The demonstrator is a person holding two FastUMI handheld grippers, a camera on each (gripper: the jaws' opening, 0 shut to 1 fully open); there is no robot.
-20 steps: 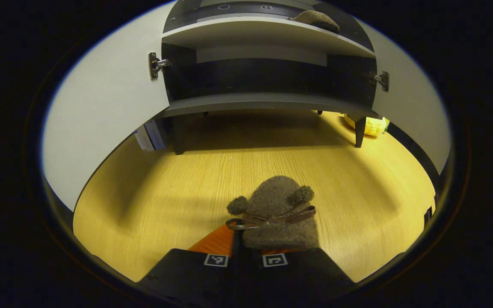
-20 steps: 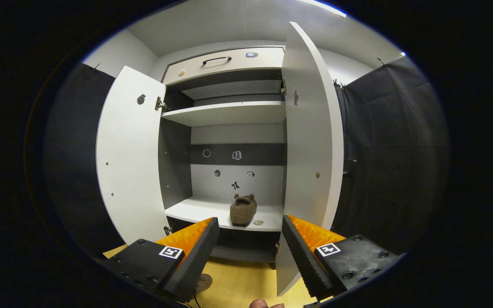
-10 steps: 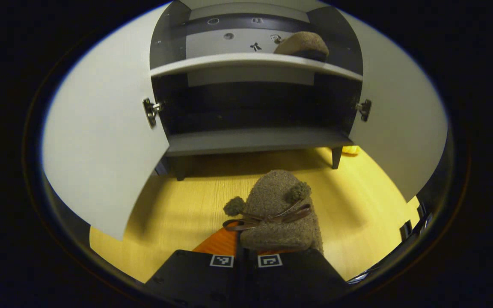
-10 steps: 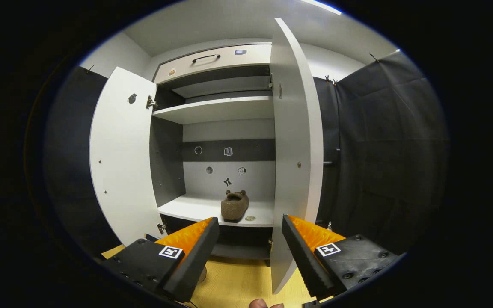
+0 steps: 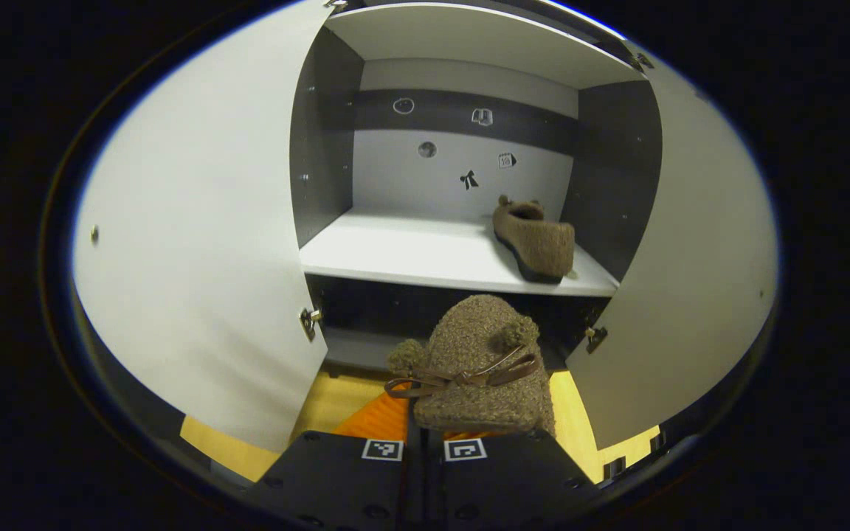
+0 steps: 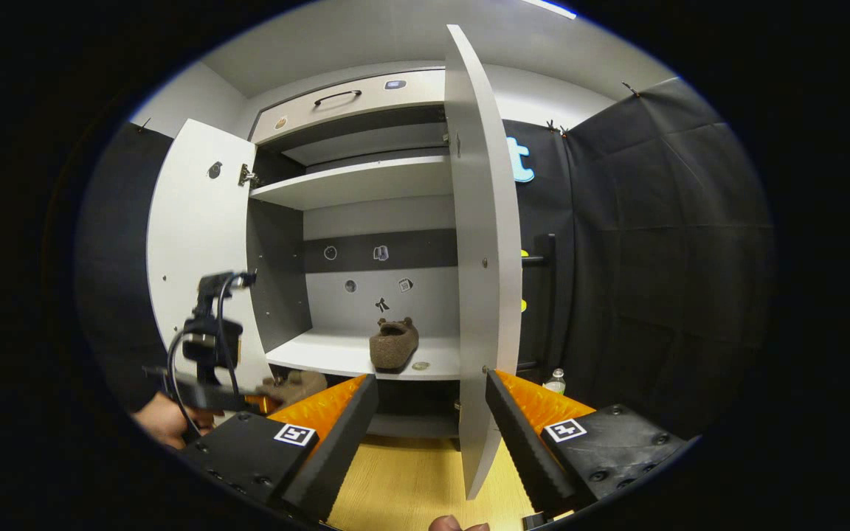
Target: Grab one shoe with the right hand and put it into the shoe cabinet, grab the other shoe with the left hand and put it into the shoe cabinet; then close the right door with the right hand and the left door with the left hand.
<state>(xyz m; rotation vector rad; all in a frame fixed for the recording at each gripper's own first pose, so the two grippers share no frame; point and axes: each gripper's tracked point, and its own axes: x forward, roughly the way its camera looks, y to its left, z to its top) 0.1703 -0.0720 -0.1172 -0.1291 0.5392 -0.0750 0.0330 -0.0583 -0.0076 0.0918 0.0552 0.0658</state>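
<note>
A brown fuzzy slipper with pom-poms and a bow (image 5: 477,369) is pinched by its heel in my left gripper (image 5: 425,424), held in the air in front of the white shoe cabinet's middle shelf (image 5: 410,254). The matching slipper (image 5: 536,240) lies on that shelf at the right, toe pointing inward. Both doors stand open, the left door (image 5: 204,243) and the right door (image 5: 690,243). In the right gripper view my right gripper (image 6: 429,413) is open and empty, back from the cabinet. That view also has the shelved slipper (image 6: 393,345) and the held slipper (image 6: 296,385).
The right door (image 6: 480,280) stands edge-on just ahead of my right gripper. A drawer with a handle (image 6: 336,99) tops the cabinet, with another shelf (image 6: 358,184) below it. A small bottle (image 6: 555,381) sits on the floor to the right. The wooden floor (image 6: 410,479) lies below.
My left gripper has risen with the slipper from near the floor to the middle shelf's height and come closer to the cabinet. It now appears in the right gripper view. The right gripper drifted slightly.
</note>
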